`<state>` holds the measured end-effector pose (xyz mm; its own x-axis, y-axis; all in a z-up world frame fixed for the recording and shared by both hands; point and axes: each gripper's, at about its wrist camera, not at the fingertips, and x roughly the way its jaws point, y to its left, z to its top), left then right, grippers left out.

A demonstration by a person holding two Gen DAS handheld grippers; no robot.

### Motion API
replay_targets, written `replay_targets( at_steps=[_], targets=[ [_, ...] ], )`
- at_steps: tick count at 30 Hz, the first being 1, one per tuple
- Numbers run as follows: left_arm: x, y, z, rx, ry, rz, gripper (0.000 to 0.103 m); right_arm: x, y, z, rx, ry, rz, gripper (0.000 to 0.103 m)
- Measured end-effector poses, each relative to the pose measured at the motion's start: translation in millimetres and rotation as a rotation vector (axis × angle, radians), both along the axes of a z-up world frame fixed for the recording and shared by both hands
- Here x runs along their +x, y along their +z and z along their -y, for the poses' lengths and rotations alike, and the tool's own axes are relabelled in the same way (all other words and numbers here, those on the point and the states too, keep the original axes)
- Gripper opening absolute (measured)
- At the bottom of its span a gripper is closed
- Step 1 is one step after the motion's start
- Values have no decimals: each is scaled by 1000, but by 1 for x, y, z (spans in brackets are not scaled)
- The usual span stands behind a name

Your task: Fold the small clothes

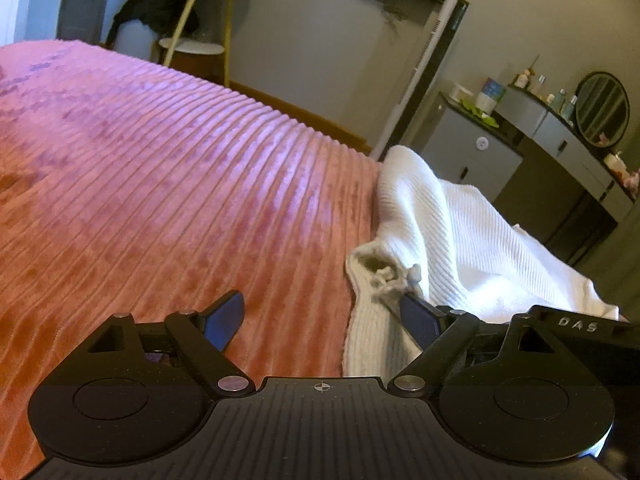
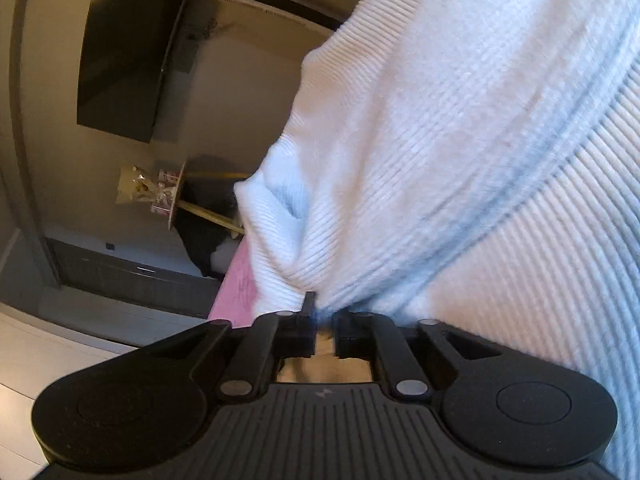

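The left gripper [image 1: 322, 312] stands wide apart over the pink ribbed bedspread [image 1: 160, 168], its right finger touching the white knit garment [image 1: 432, 232], which stretches away toward the far right edge. The right gripper [image 2: 325, 312] is clamped on a bunched fold of that garment

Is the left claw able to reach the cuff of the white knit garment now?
Probably yes. The left claw stands open on the pink bedspread, and the white knit garment has its cuff just ahead of one finger, nothing between.
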<state>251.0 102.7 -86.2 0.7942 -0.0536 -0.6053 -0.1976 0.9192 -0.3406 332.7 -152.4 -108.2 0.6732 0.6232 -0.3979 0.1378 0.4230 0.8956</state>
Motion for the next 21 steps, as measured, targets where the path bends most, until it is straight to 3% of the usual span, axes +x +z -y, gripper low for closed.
replay_targets(
  at_steps=[4,7,10,14,16,19,21],
  targets=[
    [0,2,-2,-17,6,7,90,-5,21,8,-54,55,35,17],
    [-1,3,-3,-35,6,13,89,-22,48,28,-195,77,108,21],
    [-3,6,0,-39,-1,25,89,-42,59,65,-355,26,109,21],
    [-12,12,8,-3,-48,44,89,-63,57,127,-495,-125,24,21],
    [-16,11,12,24,-74,16,89,-70,57,154,-582,-184,-27,15],
    [-24,6,15,33,-106,-46,86,-94,72,174,-599,-223,-32,23],
    [-31,7,16,39,-108,-67,84,-119,82,179,-622,-204,15,27]
  ],
)
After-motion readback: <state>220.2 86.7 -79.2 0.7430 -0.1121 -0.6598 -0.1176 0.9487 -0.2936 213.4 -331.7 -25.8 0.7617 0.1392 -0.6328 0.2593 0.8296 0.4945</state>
